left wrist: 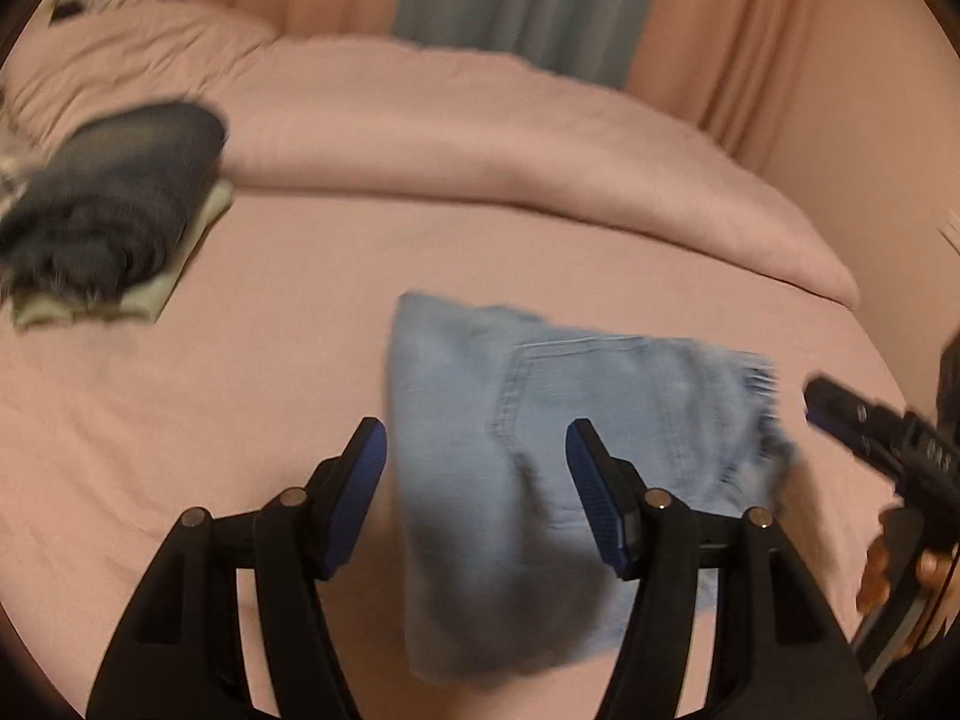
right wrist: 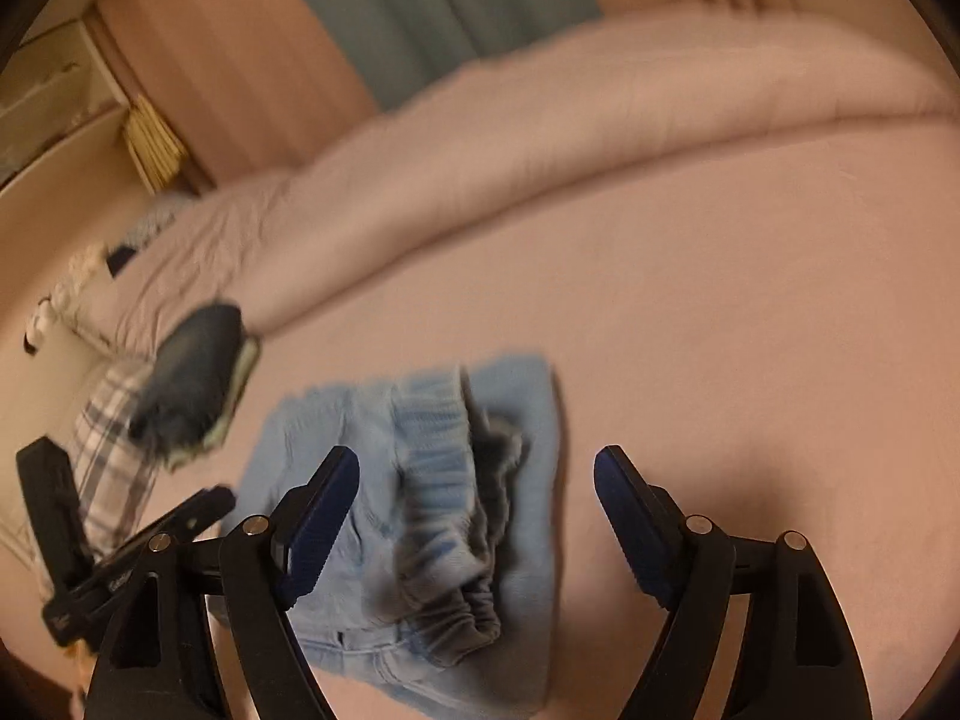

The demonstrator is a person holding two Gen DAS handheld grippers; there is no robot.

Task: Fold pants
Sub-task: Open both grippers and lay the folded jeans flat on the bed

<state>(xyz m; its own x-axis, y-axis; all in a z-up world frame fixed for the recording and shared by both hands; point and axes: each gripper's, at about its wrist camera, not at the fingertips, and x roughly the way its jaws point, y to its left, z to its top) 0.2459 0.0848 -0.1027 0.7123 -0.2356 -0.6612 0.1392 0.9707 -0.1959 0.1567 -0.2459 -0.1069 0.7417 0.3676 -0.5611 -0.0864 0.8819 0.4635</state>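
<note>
Your left claw (left wrist: 477, 468) & right claw (right wrist: 477, 498) both stood released, gripping nothing, w/ the folded pants (left wrist: 540, 450) lying on the bed (left wrist: 240, 420) beneath. Risk, imo: a low pad could've snagged the top layer & dragged the fold open.

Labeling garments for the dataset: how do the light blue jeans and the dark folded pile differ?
The light blue jeans are pale denim; the dark folded pile is dark blue-grey.
The jeans lie straight on the pink bedsheet; the dark pile sits on a pale green cloth.
The jeans lie just ahead of both tongs; the dark pile is further off to the left.
Shared: both are folded and ungripped.
</note>
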